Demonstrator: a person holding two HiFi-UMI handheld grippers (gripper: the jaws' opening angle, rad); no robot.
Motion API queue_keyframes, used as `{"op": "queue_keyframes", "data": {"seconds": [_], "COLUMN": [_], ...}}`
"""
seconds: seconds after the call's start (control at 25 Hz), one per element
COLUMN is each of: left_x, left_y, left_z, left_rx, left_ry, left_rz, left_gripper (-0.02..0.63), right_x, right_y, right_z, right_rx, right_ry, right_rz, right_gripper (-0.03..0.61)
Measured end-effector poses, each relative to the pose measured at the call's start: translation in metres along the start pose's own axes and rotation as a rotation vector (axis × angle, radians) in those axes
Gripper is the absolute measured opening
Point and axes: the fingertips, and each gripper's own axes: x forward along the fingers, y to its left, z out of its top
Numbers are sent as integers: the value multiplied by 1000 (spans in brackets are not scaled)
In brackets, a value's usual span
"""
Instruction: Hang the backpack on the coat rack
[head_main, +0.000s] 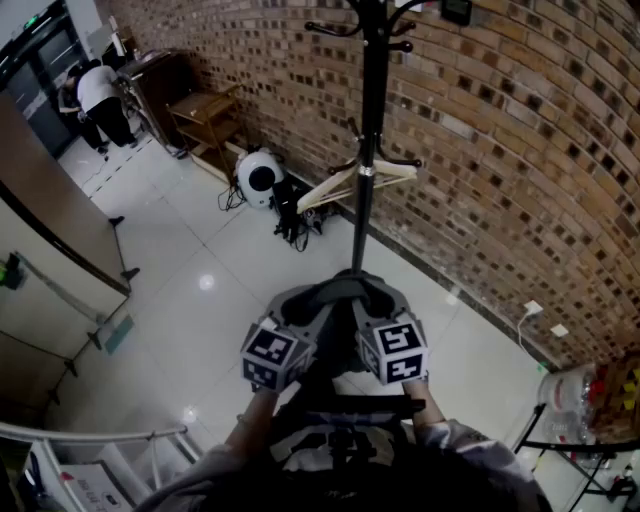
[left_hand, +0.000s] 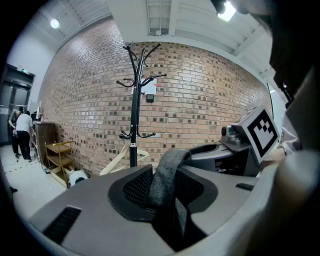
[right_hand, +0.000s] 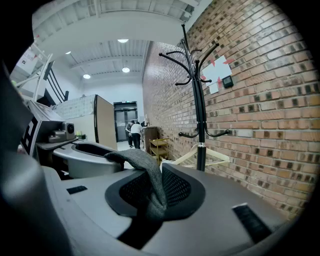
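Left gripper (left_hand: 163, 186) and right gripper (right_hand: 150, 192) each clench the backpack (head_main: 342, 432) strap (head_main: 340, 288), facing a black coat rack (head_main: 371, 150) against a brick wall (head_main: 500, 150).

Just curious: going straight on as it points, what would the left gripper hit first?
Likely the coat rack pole, slightly left of the left gripper's line; missing that, the brick wall. Depth is unclear.

1. No legible text, brand or number anywhere
2. Wall notice (right_hand: 218, 75) on brick wall (right_hand: 260, 105): print too small to read
3. Left marker cube (head_main: 272, 355), right marker cube (head_main: 395, 350): square patterns only, no letters
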Motion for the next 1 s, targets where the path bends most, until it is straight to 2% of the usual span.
{"op": "queue_keyframes", "data": {"seconds": [0.2, 0.52, 0.72, 1.0], "left_x": [17, 63, 90, 125], "left_y": [51, 114, 145, 179], "left_z": [15, 38, 49, 55], "left_rx": [15, 130, 140, 103], "left_ry": [7, 15, 18, 23], "left_rz": [-65, -189, -211, -210], "left_gripper": [137, 135, 135, 135], "right_x": [50, 114, 146, 184], "right_y": [-1, -24, -38, -58], "right_z": [28, 52, 65, 78], "right_rx": [37, 74, 55, 36], "right_ry": [-37, -46, -24, 6], "right_rz": [-69, -194, -218, -227], "right_gripper": [72, 72, 72, 72]}}
